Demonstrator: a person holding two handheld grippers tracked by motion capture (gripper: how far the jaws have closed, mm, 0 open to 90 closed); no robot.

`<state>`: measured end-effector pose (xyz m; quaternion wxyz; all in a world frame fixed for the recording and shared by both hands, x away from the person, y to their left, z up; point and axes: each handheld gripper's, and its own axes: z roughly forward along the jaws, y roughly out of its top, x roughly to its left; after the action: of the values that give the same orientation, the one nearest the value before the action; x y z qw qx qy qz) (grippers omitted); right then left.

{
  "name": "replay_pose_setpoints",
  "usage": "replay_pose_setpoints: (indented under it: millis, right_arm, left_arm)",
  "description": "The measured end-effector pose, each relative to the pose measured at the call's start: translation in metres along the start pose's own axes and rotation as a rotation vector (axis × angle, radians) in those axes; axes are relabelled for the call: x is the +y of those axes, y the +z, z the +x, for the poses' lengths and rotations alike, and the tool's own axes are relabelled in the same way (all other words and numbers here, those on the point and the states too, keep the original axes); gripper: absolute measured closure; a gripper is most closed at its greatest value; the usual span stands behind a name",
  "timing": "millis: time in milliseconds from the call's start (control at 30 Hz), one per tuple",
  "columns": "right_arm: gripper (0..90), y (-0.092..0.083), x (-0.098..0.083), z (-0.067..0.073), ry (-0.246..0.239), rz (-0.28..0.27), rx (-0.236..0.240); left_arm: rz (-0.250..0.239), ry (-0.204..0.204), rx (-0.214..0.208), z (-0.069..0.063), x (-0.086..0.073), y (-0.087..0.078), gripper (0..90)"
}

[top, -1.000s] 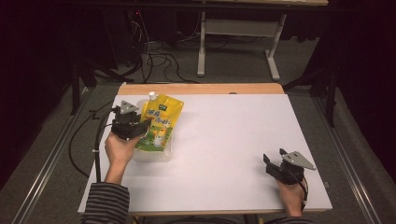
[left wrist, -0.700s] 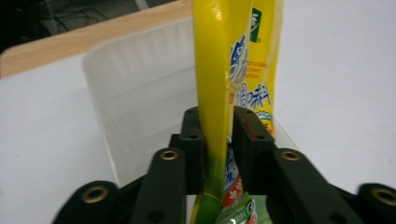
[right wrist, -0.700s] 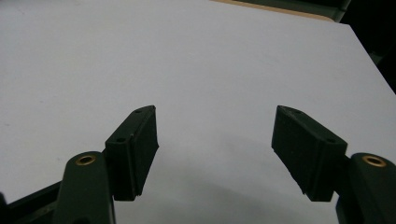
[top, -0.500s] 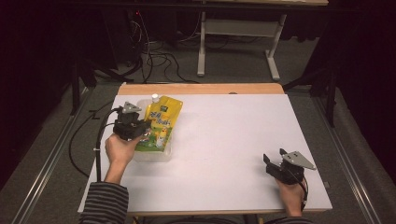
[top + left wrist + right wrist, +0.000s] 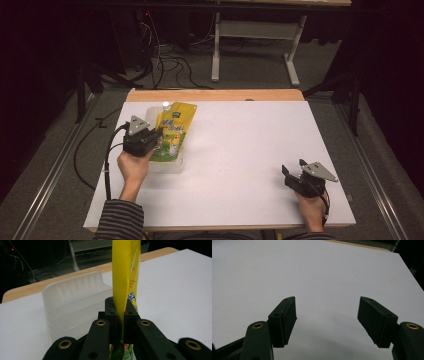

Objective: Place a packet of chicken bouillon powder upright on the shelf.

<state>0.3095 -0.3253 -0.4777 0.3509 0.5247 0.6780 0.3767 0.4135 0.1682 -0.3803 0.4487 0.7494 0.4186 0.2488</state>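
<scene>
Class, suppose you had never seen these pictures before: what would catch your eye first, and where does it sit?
First, the bright yellow pouch at the table's left, pinched by its edge in the left gripper, whose jaws are shut on it. A clear plastic tray sits on the white table beside the pouch. At the near right corner, the right gripper hangs with its jaws wide apart over bare table.
</scene>
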Motion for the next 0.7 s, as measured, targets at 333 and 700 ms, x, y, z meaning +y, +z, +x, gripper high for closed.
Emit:
replay_pose_setpoints:
  millis: [333,700]
  right_arm:
    - [31.7,0.000,0.000,0.000,-0.005,0.003,-0.002]
    - [31.6,0.000,0.000,0.000,-0.003,0.000,-0.004]
  left_arm:
    - [0.075,0.021,-0.057,-0.001,-0.003,-0.015,80.2]
    - [-0.002,0.037,-0.006,-0.005,-0.009,-0.012,85.0]
